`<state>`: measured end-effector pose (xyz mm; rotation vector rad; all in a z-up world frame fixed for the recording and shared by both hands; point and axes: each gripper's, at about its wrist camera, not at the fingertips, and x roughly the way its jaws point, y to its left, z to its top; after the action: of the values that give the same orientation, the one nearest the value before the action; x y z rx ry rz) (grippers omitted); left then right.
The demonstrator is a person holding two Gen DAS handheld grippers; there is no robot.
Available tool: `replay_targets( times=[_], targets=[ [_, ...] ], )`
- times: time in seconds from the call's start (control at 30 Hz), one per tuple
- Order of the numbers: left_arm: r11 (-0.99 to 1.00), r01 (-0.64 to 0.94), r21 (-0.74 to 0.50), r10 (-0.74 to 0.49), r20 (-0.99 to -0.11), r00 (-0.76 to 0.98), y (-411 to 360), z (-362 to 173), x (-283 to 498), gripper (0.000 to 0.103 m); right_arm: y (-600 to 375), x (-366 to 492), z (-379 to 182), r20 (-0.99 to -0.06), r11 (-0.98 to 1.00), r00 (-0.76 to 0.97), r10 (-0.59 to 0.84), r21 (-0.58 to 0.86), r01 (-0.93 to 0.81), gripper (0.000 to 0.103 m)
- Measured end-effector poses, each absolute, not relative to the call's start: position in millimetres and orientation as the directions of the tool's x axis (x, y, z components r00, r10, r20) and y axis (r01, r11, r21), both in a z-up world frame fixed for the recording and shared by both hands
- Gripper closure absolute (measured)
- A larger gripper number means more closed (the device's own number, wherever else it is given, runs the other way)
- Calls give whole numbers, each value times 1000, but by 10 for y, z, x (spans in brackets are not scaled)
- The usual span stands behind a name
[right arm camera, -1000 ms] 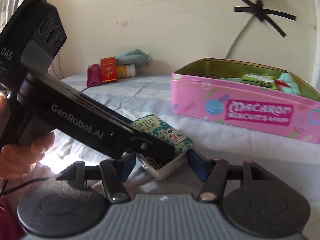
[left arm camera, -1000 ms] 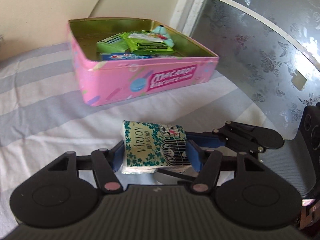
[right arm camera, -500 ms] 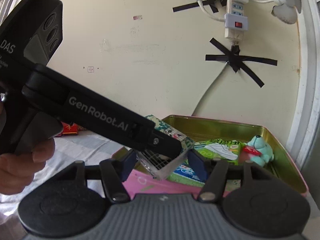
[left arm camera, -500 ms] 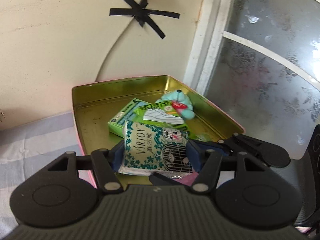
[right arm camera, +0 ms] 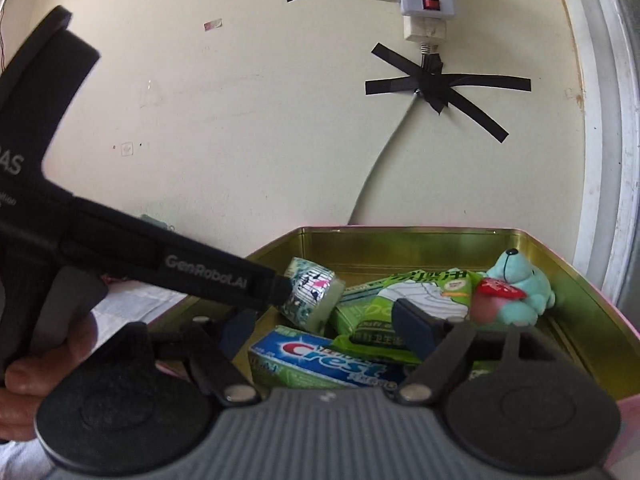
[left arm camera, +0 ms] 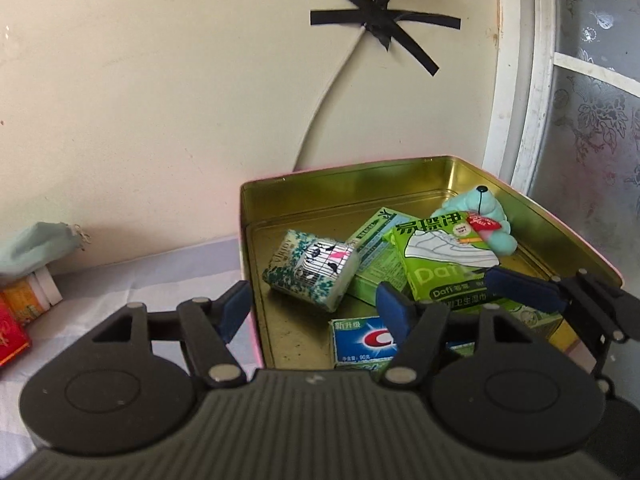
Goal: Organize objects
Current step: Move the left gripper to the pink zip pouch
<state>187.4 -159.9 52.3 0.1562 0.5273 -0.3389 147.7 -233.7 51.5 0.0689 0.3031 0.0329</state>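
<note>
- Gone from both pairs of pads, the tissue pack [left arm camera: 310, 270] now lies tilted inside the tin [left arm camera: 400, 182], centre of the left wrist view; the left gripper [left arm camera: 314, 306] is opening, nothing between its jaws.
- Right wrist view: the right gripper [right arm camera: 324, 322] is opening too, empty, low centre. Drop step looks finished; next, pull both back for another object.

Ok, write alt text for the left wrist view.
A teal-patterned tissue pack lies inside an open gold-lined tin, clear of the left gripper, whose blue-tipped fingers are opening with nothing between them. Green packets, a toothpaste box and a plush toy share the tin.
</note>
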Motion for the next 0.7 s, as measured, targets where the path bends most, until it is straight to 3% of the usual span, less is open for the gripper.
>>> replay_targets(
  times=[0.27,0.43,0.7],
  targets=[
    [955,260,146,-170,-448,878,-1134,721,1382,28,-2414,1238,613,-199,987,980,-24,152,55,23],
    [976,142,164,-45,-487,873,-614,600,1343,28,-2263,1072,685,-176,983,984,15,181,18,23],
    [987,-5,161,100,-591,800,171,209,1416,28,-1610,996,716,-255,964,941,221,201,-172,23]
  ],
)
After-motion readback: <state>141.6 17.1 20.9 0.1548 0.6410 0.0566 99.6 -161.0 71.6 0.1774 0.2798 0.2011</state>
